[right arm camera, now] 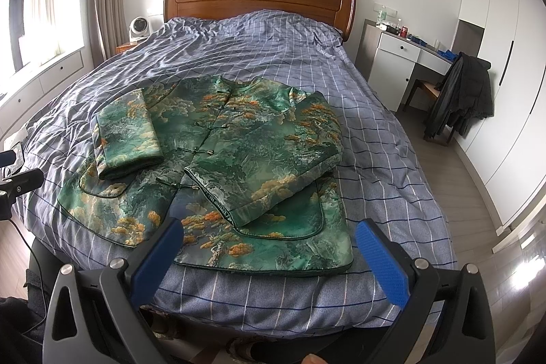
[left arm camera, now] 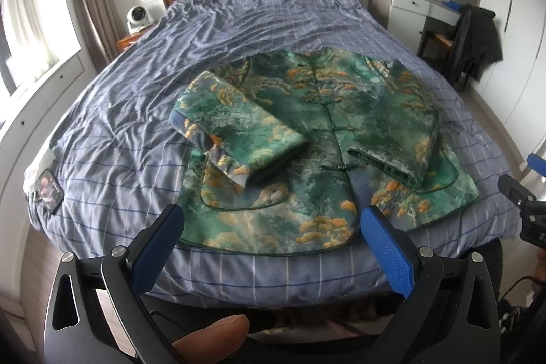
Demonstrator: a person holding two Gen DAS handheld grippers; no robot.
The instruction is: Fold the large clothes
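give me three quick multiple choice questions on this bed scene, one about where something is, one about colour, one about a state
1. Where does the green patterned jacket lie?
A. on the checked bedspread
B. on the floor
C. over the chair

2. What colour are the gripper pads?
A. red
B. blue
C. white

3. How are the jacket's sleeves?
A. spread out sideways
B. both folded in over the front
C. hanging off the bed

Answers:
1 A, it rests flat near the bed's foot.
2 B, the left gripper and right gripper both show blue pads.
3 B, the left sleeve and right sleeve lie across the body.
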